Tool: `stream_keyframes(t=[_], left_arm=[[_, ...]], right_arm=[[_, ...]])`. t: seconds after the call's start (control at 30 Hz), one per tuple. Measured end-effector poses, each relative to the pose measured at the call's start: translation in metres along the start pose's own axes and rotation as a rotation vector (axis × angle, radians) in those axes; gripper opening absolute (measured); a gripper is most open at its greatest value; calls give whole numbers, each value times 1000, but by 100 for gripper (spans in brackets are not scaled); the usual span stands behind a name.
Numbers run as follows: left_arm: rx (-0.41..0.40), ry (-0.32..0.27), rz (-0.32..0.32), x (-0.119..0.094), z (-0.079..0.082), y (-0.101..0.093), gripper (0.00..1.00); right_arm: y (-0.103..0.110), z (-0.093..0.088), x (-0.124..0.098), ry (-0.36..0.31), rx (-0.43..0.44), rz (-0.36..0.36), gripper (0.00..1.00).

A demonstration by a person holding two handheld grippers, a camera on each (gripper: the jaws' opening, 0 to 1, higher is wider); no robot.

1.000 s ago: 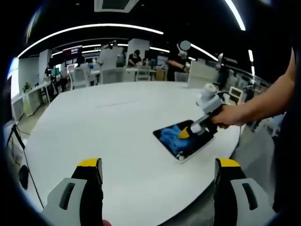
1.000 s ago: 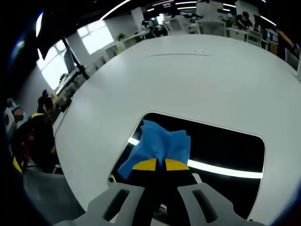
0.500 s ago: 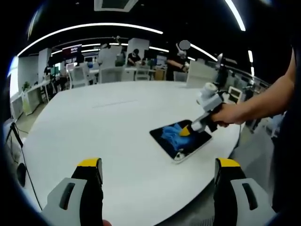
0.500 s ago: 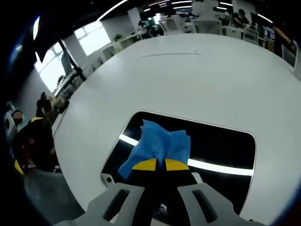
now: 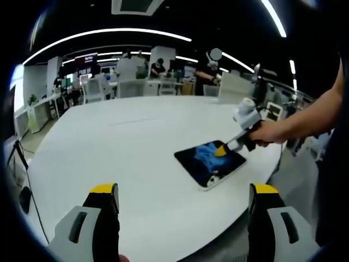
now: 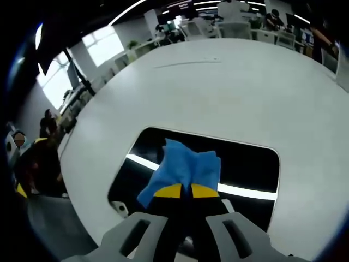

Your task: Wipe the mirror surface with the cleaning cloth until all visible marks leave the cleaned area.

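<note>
Large white round table (image 5: 120, 147) in an open office, with a flat rectangular mirror (image 6: 248, 164) lying near its edge, dark glass reflecting a bright ceiling strip. Right gripper (image 6: 181, 190) with yellow-tipped jaws pressed together on a bunched blue cleaning cloth (image 6: 185, 166), the cloth lying against the glass toward the mirror's middle. Same scene in the left gripper view from across the table: cloth (image 5: 207, 153) on the mirror (image 5: 210, 166), pushed by the right gripper (image 5: 221, 151), a hand (image 5: 264, 132) wrapped round its handle. Left gripper (image 5: 182, 191) held well apart from the mirror above bare tabletop, jaws spread wide, holding nothing. Step in hand judged to be mid-wipe. To do it well: keep the pinch firm, press the cloth flat with even, overlapping passes from end to end, reach the corners and rim, avoid shoving the unsecured mirror toward the table edge. Remaining marks too faint to tell against the reflections.
</note>
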State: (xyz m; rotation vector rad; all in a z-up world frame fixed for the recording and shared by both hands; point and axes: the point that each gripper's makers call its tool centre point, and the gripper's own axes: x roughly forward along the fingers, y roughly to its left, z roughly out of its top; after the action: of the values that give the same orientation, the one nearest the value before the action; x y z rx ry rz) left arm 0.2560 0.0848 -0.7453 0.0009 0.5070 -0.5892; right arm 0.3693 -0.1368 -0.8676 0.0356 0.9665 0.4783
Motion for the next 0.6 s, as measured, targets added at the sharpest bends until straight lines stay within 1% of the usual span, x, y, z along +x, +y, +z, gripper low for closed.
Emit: stream_keyframes(t=[0.47, 0.6], left_arm=[[-4, -7, 15, 0, 2, 1, 99], [-8, -3, 14, 1, 2, 2, 99]], right_arm=[[-12, -3, -6, 3, 17, -14, 0], [-22, -3, -9, 8, 39, -27, 0]])
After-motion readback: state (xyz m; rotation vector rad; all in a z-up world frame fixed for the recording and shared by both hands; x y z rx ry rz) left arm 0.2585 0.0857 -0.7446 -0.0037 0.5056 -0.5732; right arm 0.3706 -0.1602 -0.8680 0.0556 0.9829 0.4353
